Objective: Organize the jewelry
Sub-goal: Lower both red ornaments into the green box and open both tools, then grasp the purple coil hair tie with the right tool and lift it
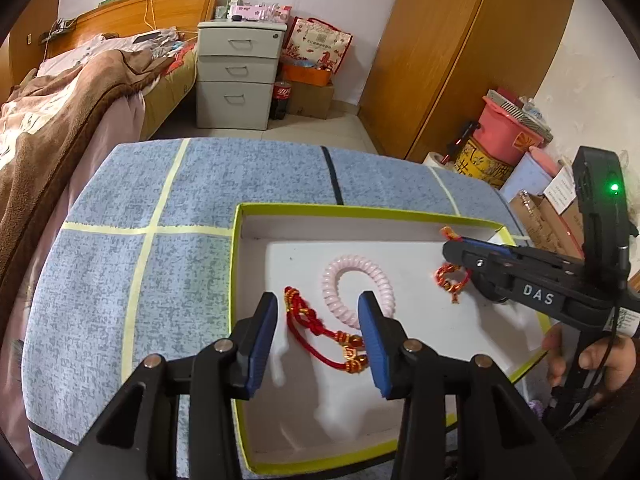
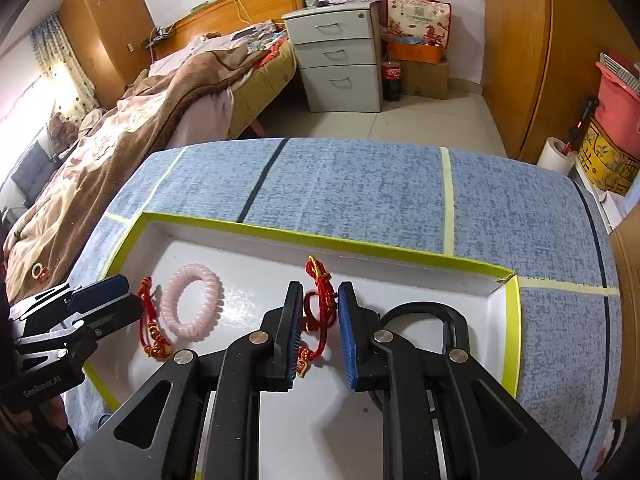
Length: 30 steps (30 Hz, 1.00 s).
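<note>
We've got our left gripper (image 1: 318, 336) spread wide over a red cord bracelet (image 1: 320, 334) by the tray's (image 2: 510, 336) left edge, while our right gripper (image 2: 318, 334), half open, straddles another red bracelet (image 2: 318, 312) near its far edge, not clamping.

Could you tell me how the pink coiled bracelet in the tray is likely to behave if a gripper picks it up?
The pink coiled bracelet looks like a springy plastic spiral, so it would probably stretch and sag rather than keep its ring shape. Its glossy surface suggests it may slip between flat pads. It lies flat in the tray, touching nothing visibly, so it seems unlikely to roll.
</note>
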### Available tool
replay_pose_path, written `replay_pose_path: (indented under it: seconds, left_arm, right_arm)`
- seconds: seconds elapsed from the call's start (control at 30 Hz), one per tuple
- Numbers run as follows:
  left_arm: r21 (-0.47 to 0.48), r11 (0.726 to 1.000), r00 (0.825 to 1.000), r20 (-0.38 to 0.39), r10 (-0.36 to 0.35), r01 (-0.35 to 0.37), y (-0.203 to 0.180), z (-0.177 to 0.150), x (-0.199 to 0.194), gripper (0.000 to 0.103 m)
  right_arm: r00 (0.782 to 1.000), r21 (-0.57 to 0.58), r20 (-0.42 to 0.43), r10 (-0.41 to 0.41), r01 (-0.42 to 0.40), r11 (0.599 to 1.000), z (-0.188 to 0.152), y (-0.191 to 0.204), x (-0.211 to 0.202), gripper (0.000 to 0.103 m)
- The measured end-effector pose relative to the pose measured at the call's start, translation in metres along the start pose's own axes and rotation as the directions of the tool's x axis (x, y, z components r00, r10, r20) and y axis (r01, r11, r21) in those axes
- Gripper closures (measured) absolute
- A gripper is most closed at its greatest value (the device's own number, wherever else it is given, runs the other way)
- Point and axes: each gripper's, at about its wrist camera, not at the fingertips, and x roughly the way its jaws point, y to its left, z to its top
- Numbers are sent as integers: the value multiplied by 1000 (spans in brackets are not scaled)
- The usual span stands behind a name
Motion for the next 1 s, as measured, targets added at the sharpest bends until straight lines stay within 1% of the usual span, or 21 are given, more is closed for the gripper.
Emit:
replay_pose_path:
  seconds: [0.03, 0.07, 0.1, 0.17, 0.4, 0.5, 0.67, 0.77, 0.87, 0.9, 1.0]
  left_arm:
    - [-1, 1000, 1000, 2, 2, -2, 0, 0, -2, 57]
    - [-1, 1000, 1000, 4, 2, -2, -1, 0, -4, 56]
    - [3, 1000, 1000, 7, -4, 4, -1, 0, -5, 56]
    - [1, 1000, 1000, 14, -11, 11, -1, 0, -10, 54]
    - [3, 999, 998, 48, -33, 33, -5, -6, -33, 53]
    - [-1, 999, 996, 72, -42, 43, -5, -14, -49, 53]
    - [18, 998, 994, 91, -61, 60, -4, -37, -74, 52]
    - [-7, 998, 994, 86, -60, 60, 1, -54, -83, 52]
    - [2, 998, 994, 98, -57, 57, 3, -70, -93, 52]
    - [2, 999, 993, 105, -53, 53, 4, -75, -97, 52]
    - [-15, 995, 990, 108, -92, 94, 9, -88, -105, 52]
  right_arm:
    - [1000, -1, 2, 5, -5, 1000, 0, 0, -1, 83]
    - [1000, -1, 4, 6, -6, 1000, 0, 1, -2, 79]
    - [1000, -3, 9, 11, -11, 1000, 0, 2, -5, 68]
    - [1000, -9, 18, 21, -21, 1000, -1, 4, -9, 53]
    - [998, -4, 52, 29, -29, 1000, -7, 8, -34, 53]
    - [996, -2, 74, 44, -44, 999, -16, 9, -51, 53]
    - [993, -2, 111, 46, -46, 999, -42, 8, -85, 53]
    - [990, 4, 137, 44, -45, 999, -63, 3, -108, 53]
    - [986, 29, 158, 45, -51, 998, -85, -3, -124, 53]
    - [987, 37, 155, 43, -49, 998, -91, -4, -126, 53]
    - [991, 41, 133, 14, -20, 999, -113, -8, -132, 53]
